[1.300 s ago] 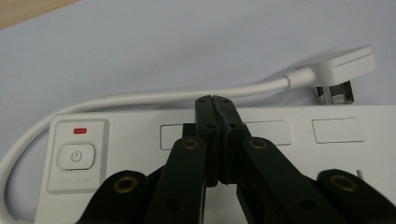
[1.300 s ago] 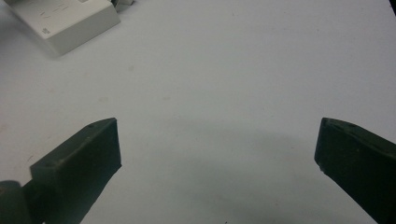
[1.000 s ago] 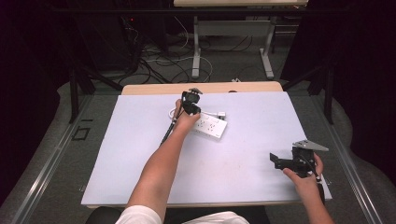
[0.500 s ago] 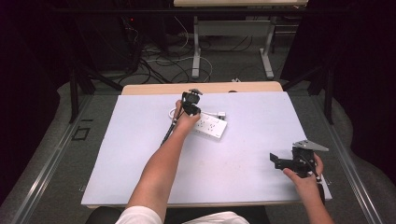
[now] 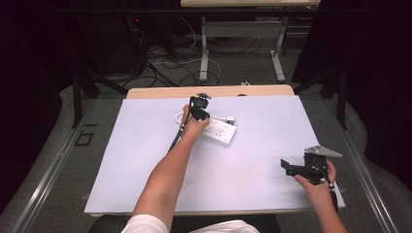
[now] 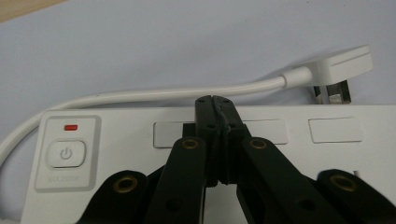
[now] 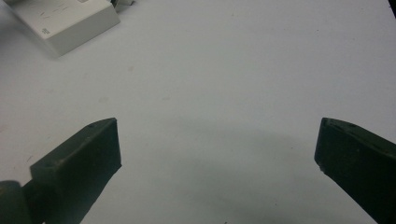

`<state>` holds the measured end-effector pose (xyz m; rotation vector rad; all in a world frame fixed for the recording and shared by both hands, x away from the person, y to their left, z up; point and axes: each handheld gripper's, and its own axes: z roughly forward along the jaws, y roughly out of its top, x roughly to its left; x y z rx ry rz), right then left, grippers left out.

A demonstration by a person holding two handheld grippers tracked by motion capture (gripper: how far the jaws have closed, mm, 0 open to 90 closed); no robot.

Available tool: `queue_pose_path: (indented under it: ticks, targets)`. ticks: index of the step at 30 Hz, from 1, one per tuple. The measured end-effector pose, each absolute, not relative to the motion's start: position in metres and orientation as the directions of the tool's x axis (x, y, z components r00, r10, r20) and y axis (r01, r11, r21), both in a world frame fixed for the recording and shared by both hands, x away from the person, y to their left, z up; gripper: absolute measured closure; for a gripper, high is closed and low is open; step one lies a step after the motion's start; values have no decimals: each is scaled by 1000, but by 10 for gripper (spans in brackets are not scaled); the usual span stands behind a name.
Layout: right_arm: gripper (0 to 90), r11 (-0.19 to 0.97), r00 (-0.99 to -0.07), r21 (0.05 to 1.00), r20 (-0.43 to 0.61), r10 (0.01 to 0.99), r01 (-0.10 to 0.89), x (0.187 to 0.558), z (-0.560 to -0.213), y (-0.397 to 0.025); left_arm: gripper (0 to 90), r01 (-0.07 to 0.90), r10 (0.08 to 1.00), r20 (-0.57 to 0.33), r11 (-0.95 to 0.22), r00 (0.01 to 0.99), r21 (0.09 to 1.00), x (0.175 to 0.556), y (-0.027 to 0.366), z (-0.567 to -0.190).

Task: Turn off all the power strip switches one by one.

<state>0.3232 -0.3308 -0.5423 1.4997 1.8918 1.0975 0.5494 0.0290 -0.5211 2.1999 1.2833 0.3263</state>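
Observation:
A white power strip (image 5: 221, 132) lies at the middle back of the table, with its cord (image 6: 140, 95) curling round to a white plug (image 6: 341, 65) beside it. My left gripper (image 5: 200, 112) hangs over the strip's near end. In the left gripper view its jaws are pressed together, empty, and the left gripper (image 6: 215, 100) points at the strip's top face (image 6: 289, 154), to the right of the power button (image 6: 66, 153) and red light (image 6: 71, 126). My right gripper (image 5: 287, 167) rests near the front right, open; the right gripper (image 7: 217, 140) has bare table between its jaws.
The pale tabletop (image 5: 145, 160) has free room on the left and at the front. A wooden strip (image 5: 160, 92) runs along its far edge. Beyond it are floor cables (image 5: 165, 63) and another table's legs (image 5: 204, 48). The strip's corner (image 7: 60, 21) lies far from my right gripper.

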Motion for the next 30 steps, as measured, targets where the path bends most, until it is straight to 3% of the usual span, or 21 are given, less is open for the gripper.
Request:
queue_pose_path:
  ticks: [30]
  targets:
    - [0,76,-280,818,107,954,570,323,-543,-330,900,690,817,-100,-406,567,599,537,6,-520]
